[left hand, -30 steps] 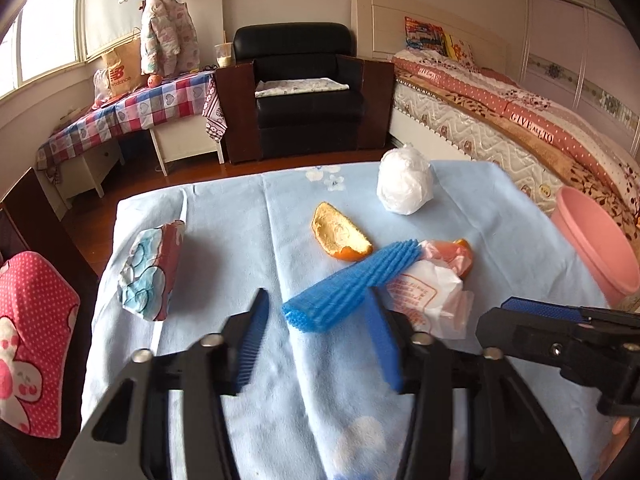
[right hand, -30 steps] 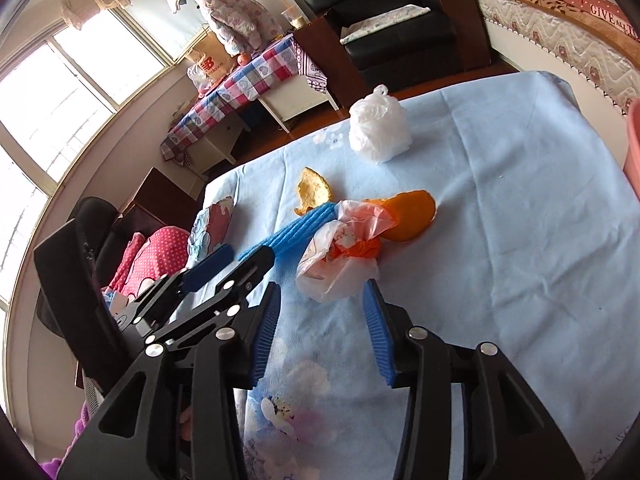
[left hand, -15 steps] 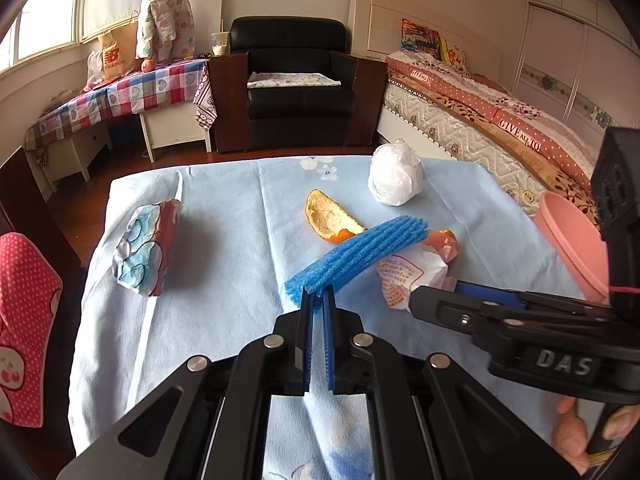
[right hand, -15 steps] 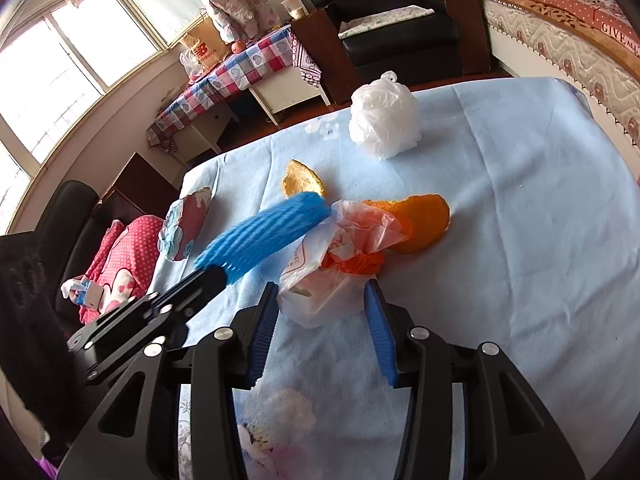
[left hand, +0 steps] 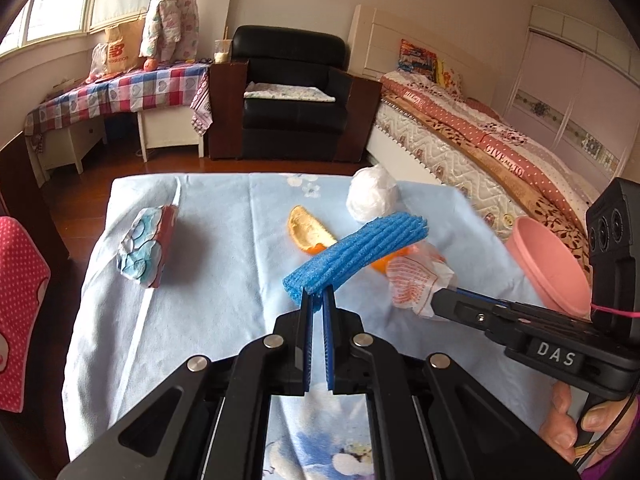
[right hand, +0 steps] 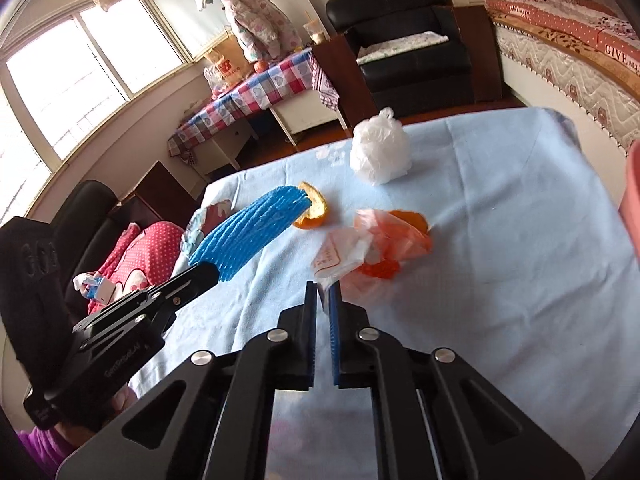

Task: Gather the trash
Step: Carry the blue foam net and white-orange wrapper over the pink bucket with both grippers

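Note:
My left gripper (left hand: 318, 300) is shut on one end of a blue foam fruit net (left hand: 356, 249), which hangs lifted over the light blue tablecloth (left hand: 224, 280). In the right wrist view the same blue foam net (right hand: 250, 232) sticks up from the left gripper's tip. My right gripper (right hand: 324, 292) is shut on the near edge of a crumpled white and orange plastic bag (right hand: 364, 244), seen from the left as the plastic bag (left hand: 416, 280). Orange peel pieces (left hand: 306, 234) (right hand: 408, 220) lie beside it. A knotted white bag (left hand: 372, 198) (right hand: 380, 152) sits farther back.
A crumpled blue and red wrapper (left hand: 146, 246) lies at the cloth's left side. A pink bucket (left hand: 548, 264) stands by the table's right edge. Behind are a black armchair (left hand: 292, 96), a bed (left hand: 480, 140) and a checked side table (left hand: 120, 92). A red dotted cushion (left hand: 20, 312) is at the left.
Both grippers went from open to shut: the left closed on the blue foam net and lifted it, then the right closed on the plastic bag's near edge.

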Tool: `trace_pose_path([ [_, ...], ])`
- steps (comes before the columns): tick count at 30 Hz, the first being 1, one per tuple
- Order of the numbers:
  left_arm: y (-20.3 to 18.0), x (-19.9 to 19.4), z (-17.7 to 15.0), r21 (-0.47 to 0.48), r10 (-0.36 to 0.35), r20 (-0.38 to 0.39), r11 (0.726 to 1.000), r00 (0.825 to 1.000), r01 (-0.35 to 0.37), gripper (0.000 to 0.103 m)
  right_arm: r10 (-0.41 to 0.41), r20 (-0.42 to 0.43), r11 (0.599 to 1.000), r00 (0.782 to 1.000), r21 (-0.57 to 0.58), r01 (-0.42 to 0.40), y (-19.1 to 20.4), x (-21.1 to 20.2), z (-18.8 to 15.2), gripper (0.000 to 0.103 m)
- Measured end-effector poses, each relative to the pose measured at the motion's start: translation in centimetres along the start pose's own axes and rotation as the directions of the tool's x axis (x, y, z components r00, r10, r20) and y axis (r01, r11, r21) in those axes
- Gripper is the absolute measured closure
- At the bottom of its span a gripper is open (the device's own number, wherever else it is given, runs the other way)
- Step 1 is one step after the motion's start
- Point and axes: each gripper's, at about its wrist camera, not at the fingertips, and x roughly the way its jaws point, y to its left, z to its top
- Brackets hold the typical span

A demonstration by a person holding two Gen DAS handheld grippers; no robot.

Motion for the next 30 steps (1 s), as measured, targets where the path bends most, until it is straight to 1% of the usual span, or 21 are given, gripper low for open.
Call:
trace_pose_path([
  [4,-1.4,-0.5,0.3,0.021,-0.037,0.019,0.999,0.999,0.037,0.099,0.010,0.040,1.000,0.999,0.000,-0.010,-1.3,-2.6,-0.1,0.100],
  [10,-3.8,-0.4,1.3,0.044,-0.094,0.017,0.995,0.995,0.093,0.099,0.009,0.103,1.000,0.995,0.024,-0.011,-3.3,-6.4,0.1,0.100],
  [17,-6.7,-0.9,3.4,0.070,-0.173,0.040,0.983,0.984,0.170,0.099,-0.013,0.192,0.999,0.981,0.032,0.007,-4.8,-11.0,1.6,0.100],
  [22,-7.9,-1.7,4.0,0.071,-0.194,0.067,0.979,0.979,0.190,0.099,-0.041,0.242,0.999,0.969,0.031,0.034,-5.4,-13.5,2.4,0.100],
  [26,-8.0,-2.7,4.0,0.062,-0.205,0.089,0.978,0.975,0.200,0.099,-0.063,0.253,0.998,0.966,0.037,0.055,-5.3,-14.9,2.2,0.100],
  [30,-7.6,-4.2,4.0,0.061,-0.214,0.122,0.976,0.969,0.208,0.099,-0.077,0.263,0.997,0.962,0.033,0.071,-4.1,-16.2,1.9,0.100],
])
